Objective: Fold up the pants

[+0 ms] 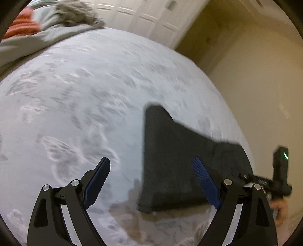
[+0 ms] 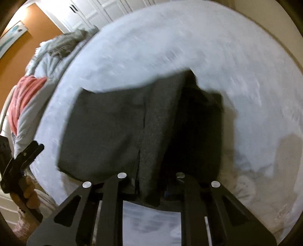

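Dark grey pants (image 1: 170, 151) lie partly folded on a pale patterned bed cover (image 1: 75, 94), near its right edge. My left gripper (image 1: 151, 160) hovers above the cover, jaws wide open, blue pads (image 1: 98, 181) bare; its right finger stands over the pants without touching. In the right wrist view the pants (image 2: 113, 123) fill the middle. A fold of them runs down between the fingers of my right gripper (image 2: 150, 191), which is shut on that cloth. The fabric hides its fingertips. The right gripper's body (image 1: 280, 170) and a hand show at the left view's right edge.
A grey blanket (image 1: 47, 32), an orange-red cloth (image 1: 24, 24) and a fuzzy grey throw (image 1: 75, 11) are heaped at the far end of the bed. White panelled doors (image 1: 142, 17) stand behind. A beige floor (image 1: 255, 75) borders the bed's right edge.
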Demonstrator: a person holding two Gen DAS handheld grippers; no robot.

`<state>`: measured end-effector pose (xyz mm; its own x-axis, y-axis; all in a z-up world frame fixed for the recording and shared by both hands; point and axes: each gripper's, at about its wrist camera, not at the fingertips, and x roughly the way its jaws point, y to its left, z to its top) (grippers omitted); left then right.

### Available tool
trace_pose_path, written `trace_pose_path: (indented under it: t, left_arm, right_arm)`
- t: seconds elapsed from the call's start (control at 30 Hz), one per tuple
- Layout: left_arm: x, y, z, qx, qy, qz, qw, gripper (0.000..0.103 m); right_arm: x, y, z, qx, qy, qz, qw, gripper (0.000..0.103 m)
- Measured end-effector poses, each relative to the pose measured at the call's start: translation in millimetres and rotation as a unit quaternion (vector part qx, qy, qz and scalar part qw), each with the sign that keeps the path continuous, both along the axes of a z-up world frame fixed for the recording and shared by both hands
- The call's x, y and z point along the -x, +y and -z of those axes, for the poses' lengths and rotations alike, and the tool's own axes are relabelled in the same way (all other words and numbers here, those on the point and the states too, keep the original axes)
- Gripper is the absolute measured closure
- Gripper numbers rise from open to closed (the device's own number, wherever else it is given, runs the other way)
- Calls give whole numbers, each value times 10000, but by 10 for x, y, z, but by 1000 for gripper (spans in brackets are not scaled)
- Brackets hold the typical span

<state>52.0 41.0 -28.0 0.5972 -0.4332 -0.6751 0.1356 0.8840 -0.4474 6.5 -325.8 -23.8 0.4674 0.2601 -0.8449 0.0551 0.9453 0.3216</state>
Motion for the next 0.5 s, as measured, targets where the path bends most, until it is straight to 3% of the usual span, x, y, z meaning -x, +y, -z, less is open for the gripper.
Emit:
trace_pose_path:
  t: [0.17, 0.3, 0.4, 0.5]
  left_arm:
    - [-35, 724, -266, 400, -190, -909, 9949, 16]
    - [8, 1385, -407, 772, -287, -1634, 9831, 16]
    - [116, 1878, -486, 878, -382, -2229, 9701, 16]
    - [246, 2276, -497, 1042, -380, -2661, 9575, 16]
  right_arm:
    - [-261, 1064, -870, -348, -703, -903, 9928, 88]
    - [-535, 2340, -1426, -598, -903, -1996, 9739, 88]
    - [-703, 3208, -1478, -388, -820, -2525, 9633, 88]
    - [-860, 3969, -1086, 58, -462, -2806, 9587, 88]
